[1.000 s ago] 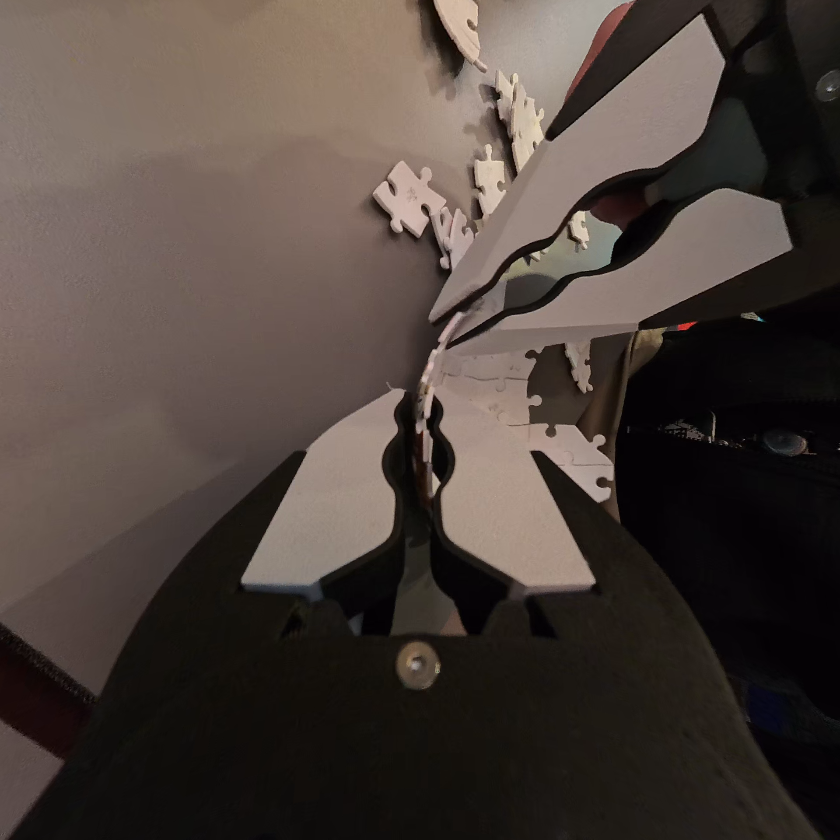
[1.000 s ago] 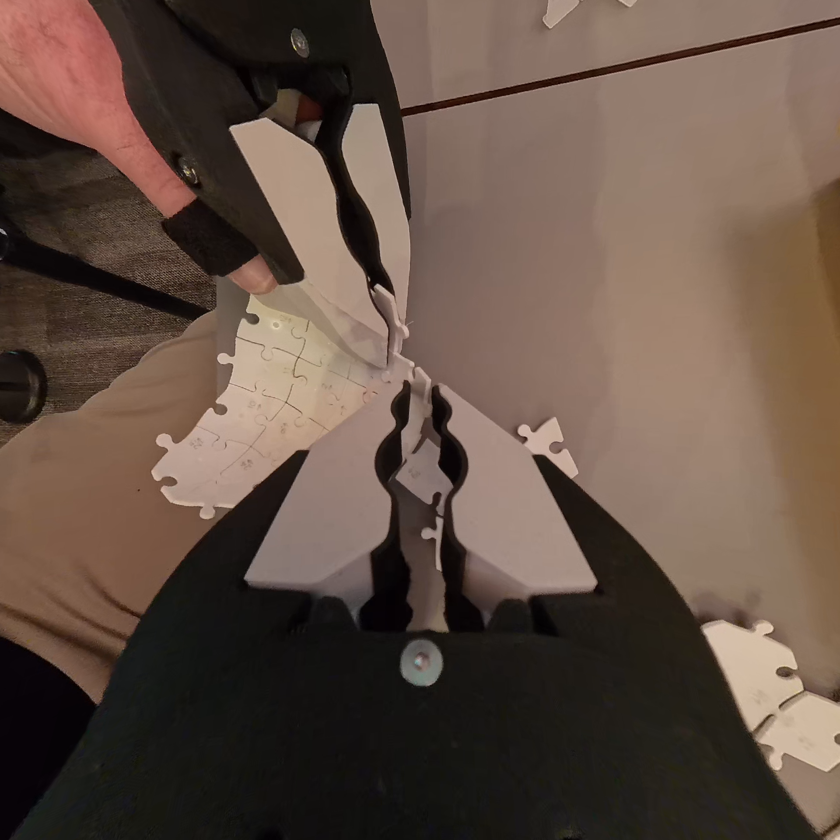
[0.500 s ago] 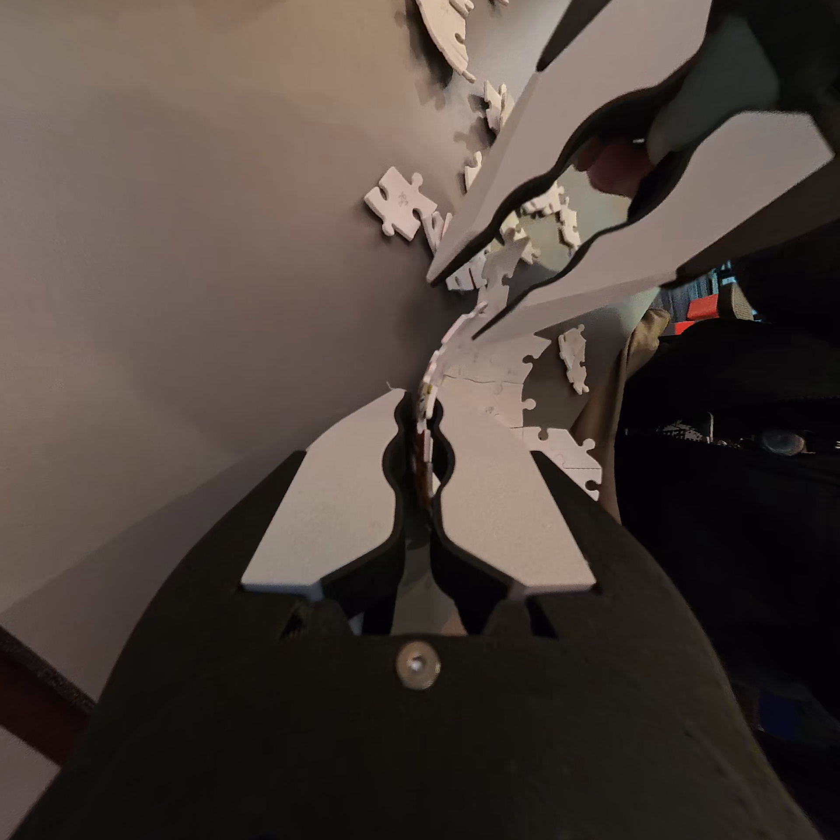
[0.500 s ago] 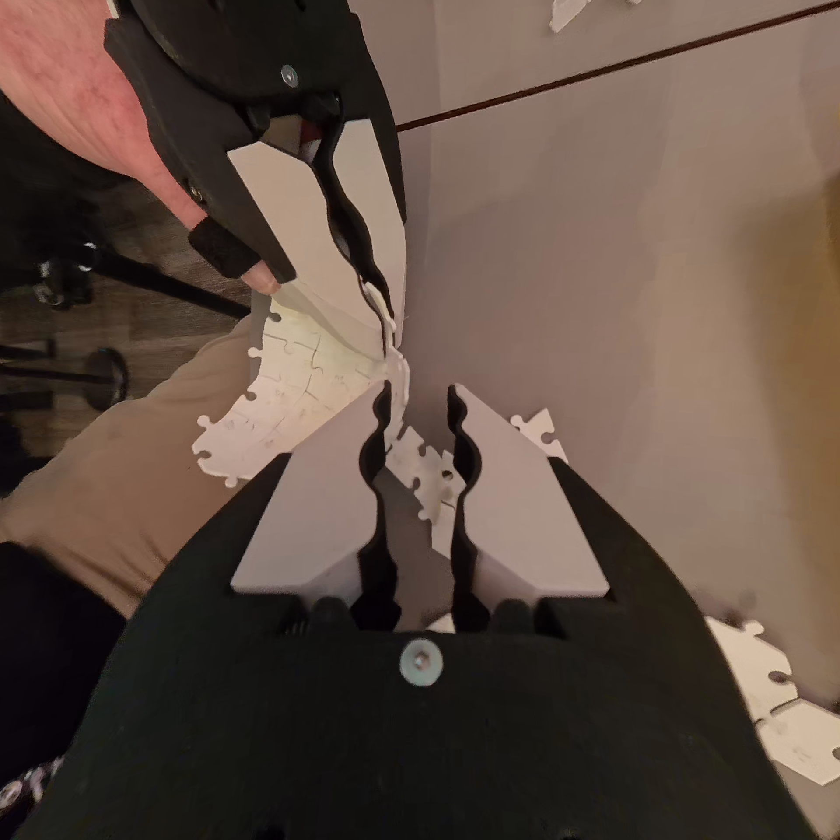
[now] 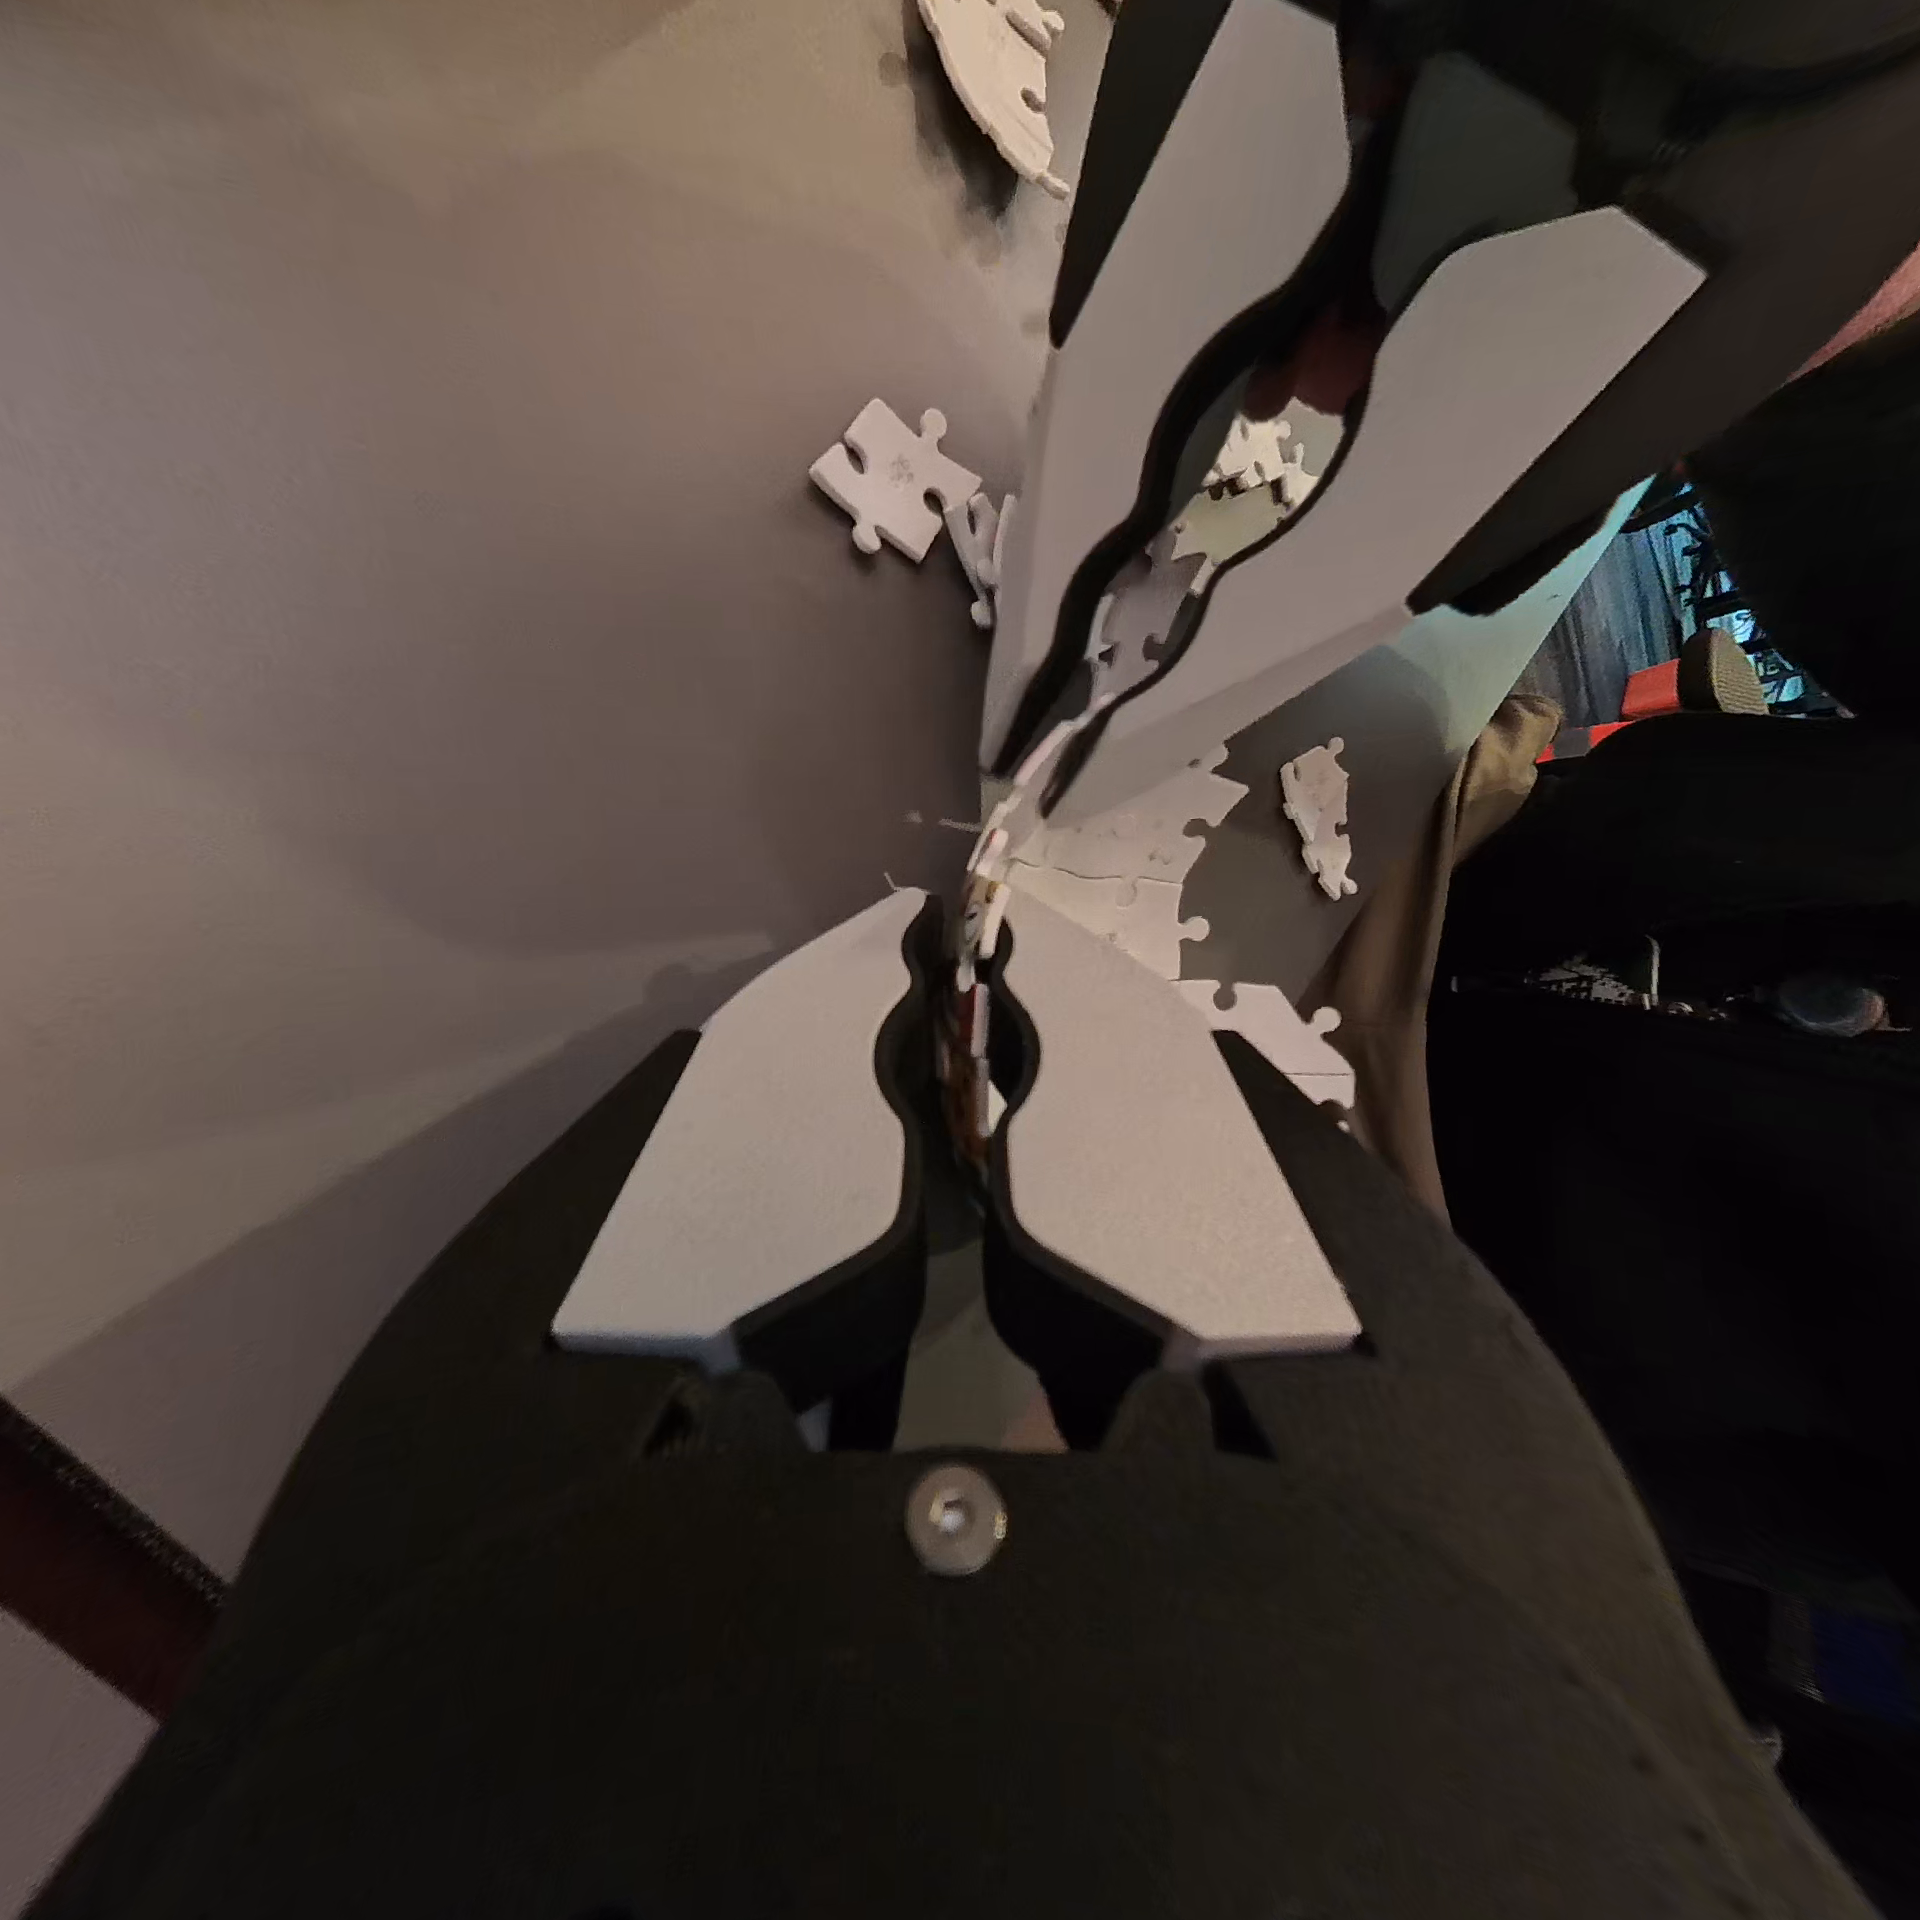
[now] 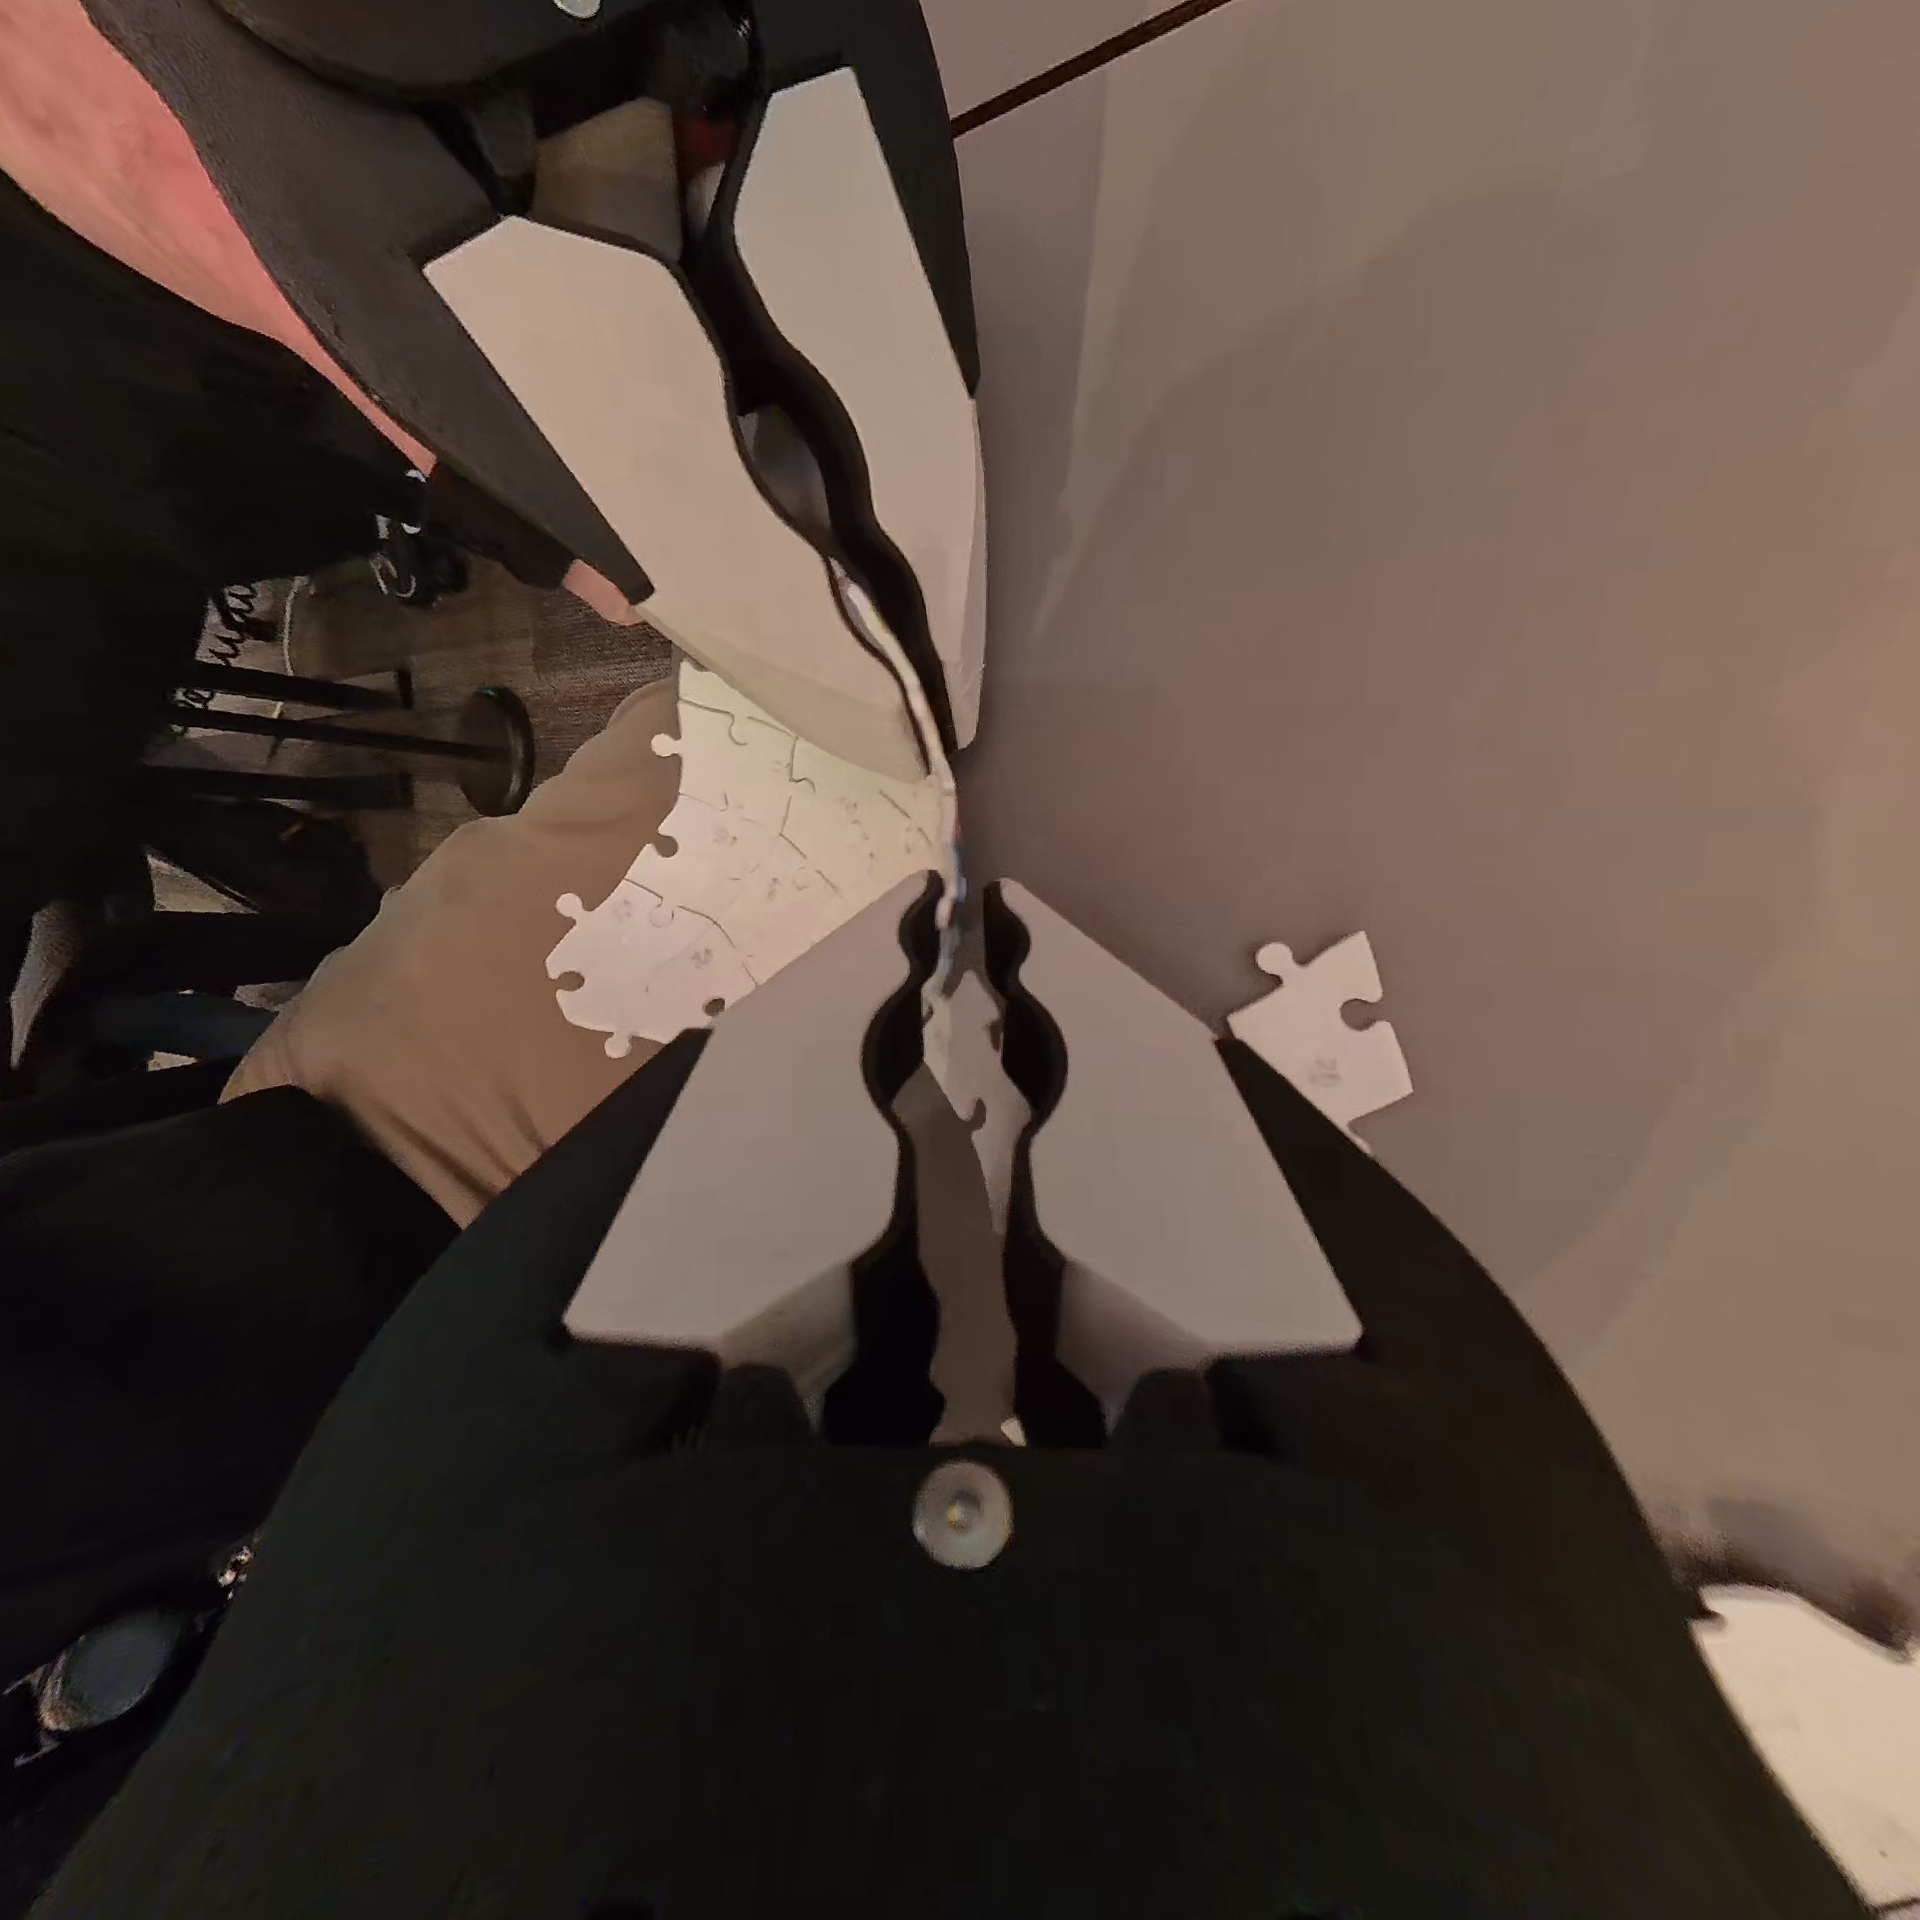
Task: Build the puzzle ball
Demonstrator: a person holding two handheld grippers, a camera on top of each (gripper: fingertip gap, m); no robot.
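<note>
The left gripper [image 5: 961, 914] has its jaws drawn almost together, clamped on the edge of the curved puzzle section [image 5: 1117, 873], a white panel of joined pieces held clear of the grey table [image 5: 416, 623]. In the left wrist view the panel is seen nearly edge-on: its long axis rises from between the jaws toward the right gripper [image 5: 1023, 769], and its broad face fans off to the right.

The right gripper [image 6: 961, 899] is likewise nearly closed, with the panel's thin edge caught at its tips, meeting the left gripper [image 6: 940, 753] tip to tip over the same edge. Whether it grips a separate piece or the panel itself cannot be told.

The right wrist view shows the panel's printed inner face [image 6: 717, 894], its seams and knobbed border spreading left of the grippers above a tan trouser leg [image 6: 436, 997]; the left view gives only a sliver of this.

Beyond the panel, a loose piece [image 5: 896, 480] lies flat on the table, with another partial assembly [image 5: 997, 88] farther off. The right wrist view shows a single piece [image 6: 1325, 1029] just right of its gripper.
</note>
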